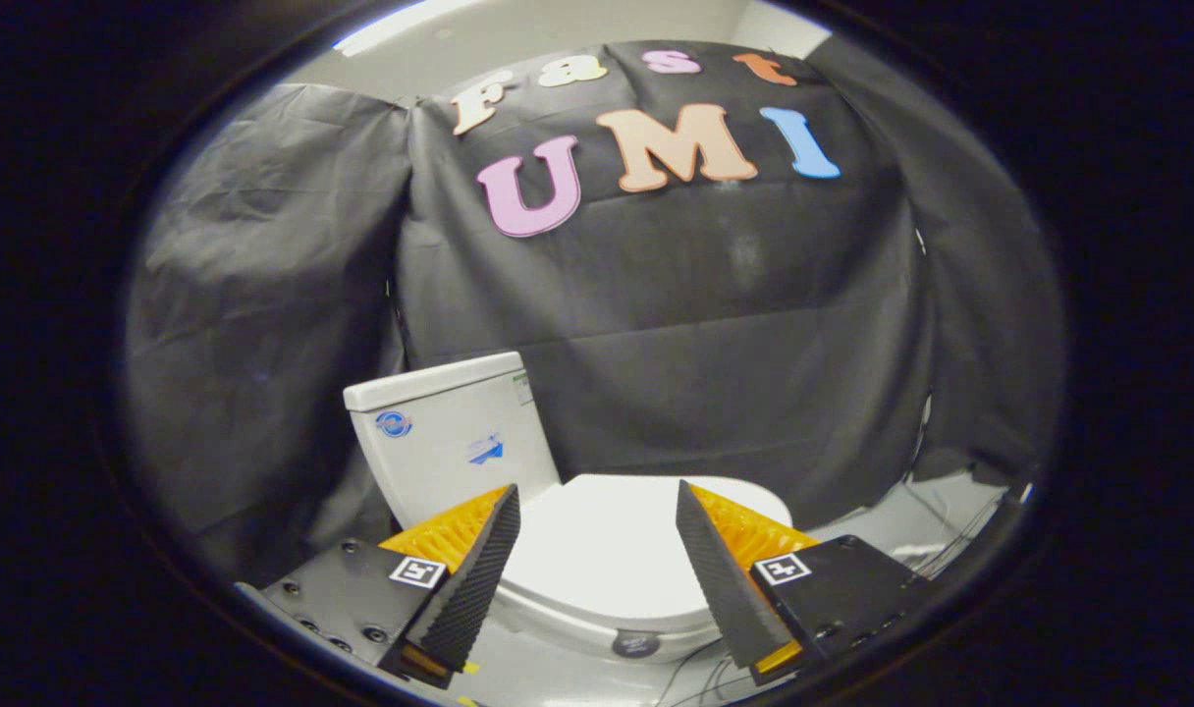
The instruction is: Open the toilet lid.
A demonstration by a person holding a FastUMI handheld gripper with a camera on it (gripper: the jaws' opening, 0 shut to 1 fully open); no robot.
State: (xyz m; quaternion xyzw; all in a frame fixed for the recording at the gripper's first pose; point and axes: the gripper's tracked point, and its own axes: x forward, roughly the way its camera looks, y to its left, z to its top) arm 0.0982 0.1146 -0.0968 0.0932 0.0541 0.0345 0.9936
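We've got the gripper spread wide with nothing between its fingers, and it's touching nothing as far as we can tell. The toilet lid lies shut just beyond them, the tank behind it.

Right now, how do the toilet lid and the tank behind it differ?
The toilet lid lies flat and closed, while the tank stands upright beyond it. The lid is rounded and plain; the tank is boxy and carries stickers. The lid shows between the open claw fingers; the tank sits past the left finger. Both are white.
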